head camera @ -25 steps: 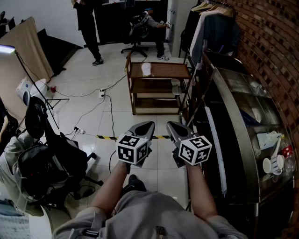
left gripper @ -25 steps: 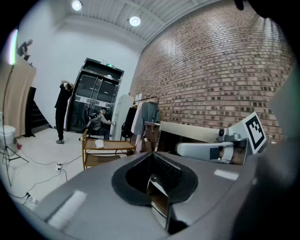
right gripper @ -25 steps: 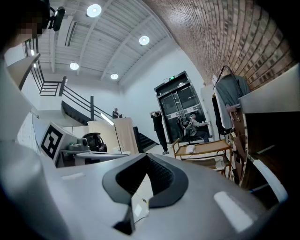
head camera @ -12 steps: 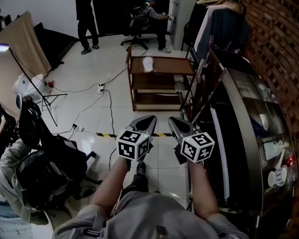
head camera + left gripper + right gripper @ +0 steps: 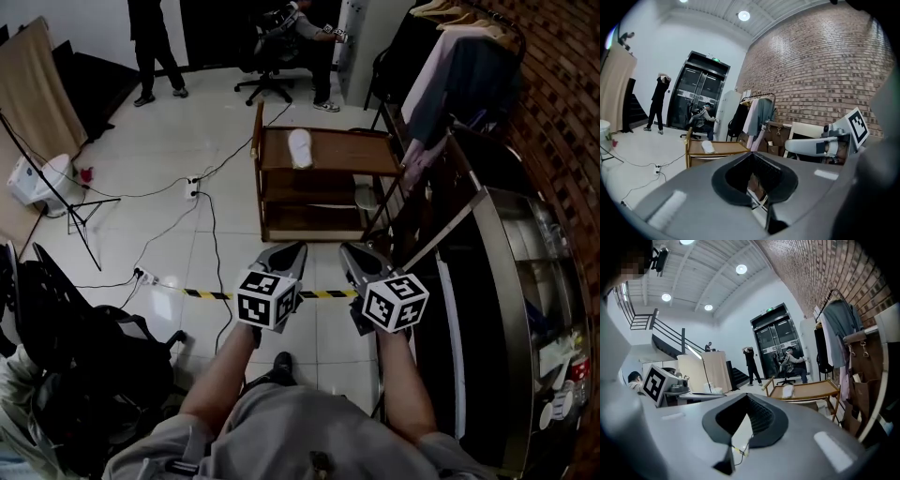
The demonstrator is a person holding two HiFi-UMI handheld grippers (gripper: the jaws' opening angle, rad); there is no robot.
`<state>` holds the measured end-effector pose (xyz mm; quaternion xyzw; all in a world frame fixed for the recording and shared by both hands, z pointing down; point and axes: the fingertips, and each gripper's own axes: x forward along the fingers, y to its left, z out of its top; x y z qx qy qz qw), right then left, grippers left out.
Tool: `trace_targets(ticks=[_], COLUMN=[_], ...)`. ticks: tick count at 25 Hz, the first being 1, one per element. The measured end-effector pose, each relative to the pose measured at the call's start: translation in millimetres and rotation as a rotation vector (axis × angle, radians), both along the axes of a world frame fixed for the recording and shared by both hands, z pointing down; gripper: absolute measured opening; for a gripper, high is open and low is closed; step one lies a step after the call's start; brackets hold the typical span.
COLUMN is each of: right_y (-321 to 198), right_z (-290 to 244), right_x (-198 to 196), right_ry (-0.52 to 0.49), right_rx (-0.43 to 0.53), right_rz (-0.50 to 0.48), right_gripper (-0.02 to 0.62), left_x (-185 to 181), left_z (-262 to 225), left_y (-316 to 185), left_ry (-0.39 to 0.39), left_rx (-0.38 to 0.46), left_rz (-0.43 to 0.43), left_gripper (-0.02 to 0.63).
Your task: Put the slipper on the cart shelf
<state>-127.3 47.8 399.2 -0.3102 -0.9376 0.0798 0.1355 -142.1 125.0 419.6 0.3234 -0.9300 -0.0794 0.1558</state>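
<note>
The white slipper (image 5: 298, 147) lies on the top shelf of the wooden cart (image 5: 349, 156), pointing away, well ahead of both grippers, which are closed and empty, with the left gripper (image 5: 287, 253) slightly nearer than the right gripper (image 5: 354, 253).

The left hand-held gripper (image 5: 289, 251) and the right hand-held gripper (image 5: 352, 253) have smooth grey shells that taper forward, with black ribbed lining inside the jaws. Each carries a white cube, the left cube (image 5: 266, 300) and the right cube (image 5: 394, 302), printed with black square markers. The person wears a grey top (image 5: 300, 433) and a black shoe (image 5: 279, 362).
</note>
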Motion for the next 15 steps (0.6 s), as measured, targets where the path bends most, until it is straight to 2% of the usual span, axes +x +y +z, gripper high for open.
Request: trace_targets(ticks=[4,15], right_y=[12.7,15.1], right_z=[-8.8,9.9], right_x=[-47.7,-161.4], right_ry=[-0.016,0.016], right_rx=[0.001,-0.005], right_rz=[0.041,0.049], right_gripper=[-0.002,-0.002], left_x=[-47.8,-165.9], left_z=[3.1,18.0], left_y=[18.1,27.6], left_ry=[0.021,0.049], left_rx=[0.009,0.008], left_rz=[-0.001,-0.036], left_gripper=[0.008,0.008])
